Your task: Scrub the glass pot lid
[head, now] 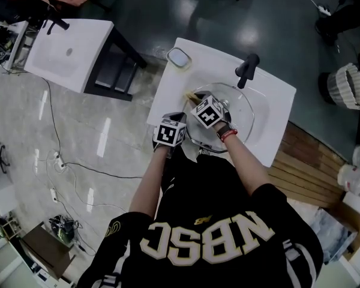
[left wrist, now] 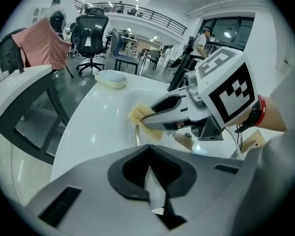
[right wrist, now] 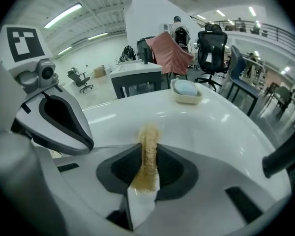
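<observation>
The glass pot lid (head: 237, 122) sits in the white sink (head: 276, 131), a clear disc with a metal rim (left wrist: 136, 134). My left gripper (head: 181, 131) is at the lid's near left edge, shut on that rim, which runs straight into its closed jaws (left wrist: 148, 154). My right gripper (head: 195, 99) is over the lid's far left part, shut on a yellow sponge (head: 190, 95). The sponge (right wrist: 148, 149) pokes out past its jaws toward the basin. In the left gripper view the right gripper (left wrist: 148, 117) presses the sponge (left wrist: 137, 114) near the rim.
A soap dish (head: 179, 57) sits on the sink's far left corner, and a black faucet (head: 247, 69) stands at the back. A second white sink (head: 69, 53) is to the left. Baskets (head: 347, 86) and wooden slats (head: 306, 161) lie to the right.
</observation>
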Motion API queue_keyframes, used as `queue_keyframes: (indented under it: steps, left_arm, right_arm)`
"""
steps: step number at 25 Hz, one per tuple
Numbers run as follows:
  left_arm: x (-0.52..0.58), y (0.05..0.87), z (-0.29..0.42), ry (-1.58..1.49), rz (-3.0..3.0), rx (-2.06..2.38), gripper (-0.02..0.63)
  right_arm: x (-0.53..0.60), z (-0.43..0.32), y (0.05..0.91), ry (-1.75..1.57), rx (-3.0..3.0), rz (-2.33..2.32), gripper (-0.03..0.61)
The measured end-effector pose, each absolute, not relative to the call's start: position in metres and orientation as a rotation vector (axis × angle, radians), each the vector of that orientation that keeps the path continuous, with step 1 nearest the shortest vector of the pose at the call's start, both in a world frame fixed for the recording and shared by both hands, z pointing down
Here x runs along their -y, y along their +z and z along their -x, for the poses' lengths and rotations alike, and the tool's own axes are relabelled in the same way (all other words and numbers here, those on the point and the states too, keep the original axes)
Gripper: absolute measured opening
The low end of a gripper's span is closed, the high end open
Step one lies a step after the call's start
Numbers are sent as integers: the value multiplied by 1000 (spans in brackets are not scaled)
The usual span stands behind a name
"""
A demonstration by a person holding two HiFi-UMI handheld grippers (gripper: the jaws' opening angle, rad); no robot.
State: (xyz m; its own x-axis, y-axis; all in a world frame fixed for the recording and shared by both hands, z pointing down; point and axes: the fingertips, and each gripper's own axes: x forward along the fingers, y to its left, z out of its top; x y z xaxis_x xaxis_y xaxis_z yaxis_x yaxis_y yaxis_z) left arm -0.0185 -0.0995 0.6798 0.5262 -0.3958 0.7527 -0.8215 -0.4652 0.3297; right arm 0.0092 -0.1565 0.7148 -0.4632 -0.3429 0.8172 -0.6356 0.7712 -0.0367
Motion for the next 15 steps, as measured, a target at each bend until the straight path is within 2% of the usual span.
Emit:
queue_keyframes:
  steps: [15]
  left_arm:
    - [98, 684, 13, 963, -2157, 1116, 14]
  right_arm:
    - [189, -48, 737, 277, 1955, -865, 85]
